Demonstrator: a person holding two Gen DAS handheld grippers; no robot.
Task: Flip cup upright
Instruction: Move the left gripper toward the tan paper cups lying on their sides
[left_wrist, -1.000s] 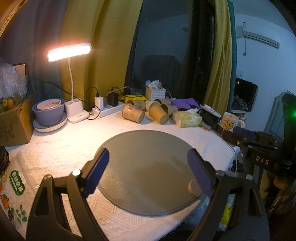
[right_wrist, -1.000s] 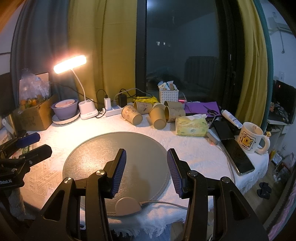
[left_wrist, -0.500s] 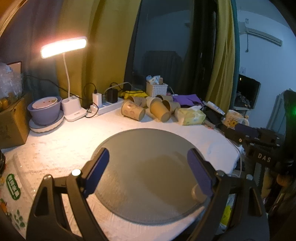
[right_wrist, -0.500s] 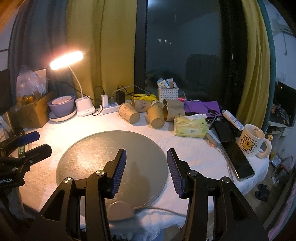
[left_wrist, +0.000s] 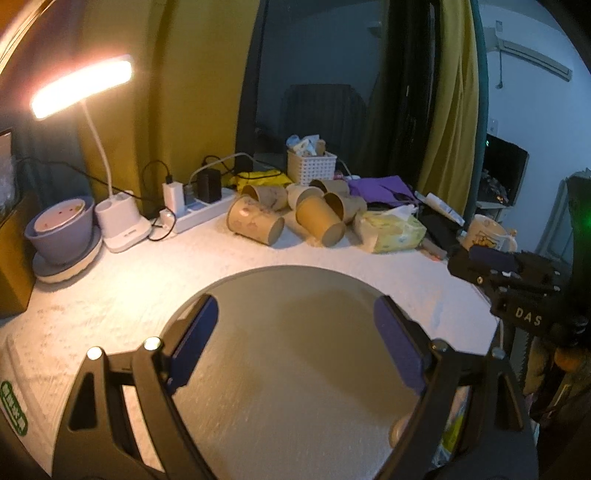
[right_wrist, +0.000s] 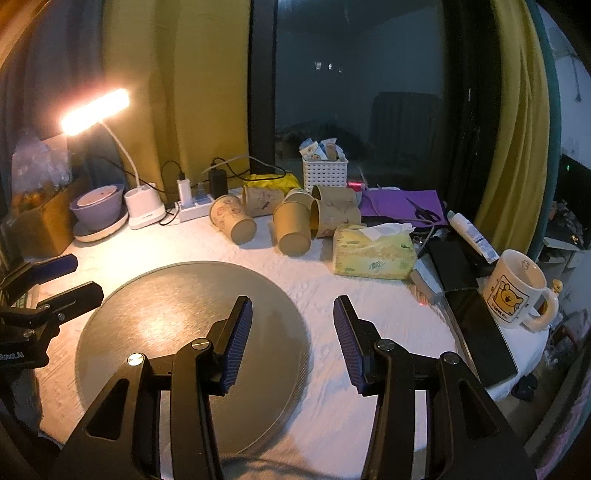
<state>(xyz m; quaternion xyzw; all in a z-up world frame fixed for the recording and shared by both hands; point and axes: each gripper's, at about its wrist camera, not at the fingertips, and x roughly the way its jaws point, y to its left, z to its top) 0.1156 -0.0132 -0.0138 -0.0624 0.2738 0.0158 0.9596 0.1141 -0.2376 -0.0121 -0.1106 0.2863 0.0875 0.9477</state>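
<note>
Drifted rightward since a second ago: right gripper (right_wrist: 292, 341), round grey metal disc (right_wrist: 166, 314) now off to its left, jaws apart, holding nothing. Left gripper (left_wrist: 295, 347) above same disc, jaws wide apart, holding nothing. Brown paper cups (right_wrist: 293, 229) lying on sides in cluster at far edge of white cloth-covered surface (right_wrist: 369, 295), between white power strip (right_wrist: 194, 211) and yellow tissue pack (right_wrist: 371, 254). Glowing white desk lamp (right_wrist: 96, 110) far left.

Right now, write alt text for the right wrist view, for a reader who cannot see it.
The open right gripper hovers empty over a round grey mat on a white table. Beyond it, paper cups lie on their sides beside a tissue pack; a lamp glows far left, a mug stands right.
</note>
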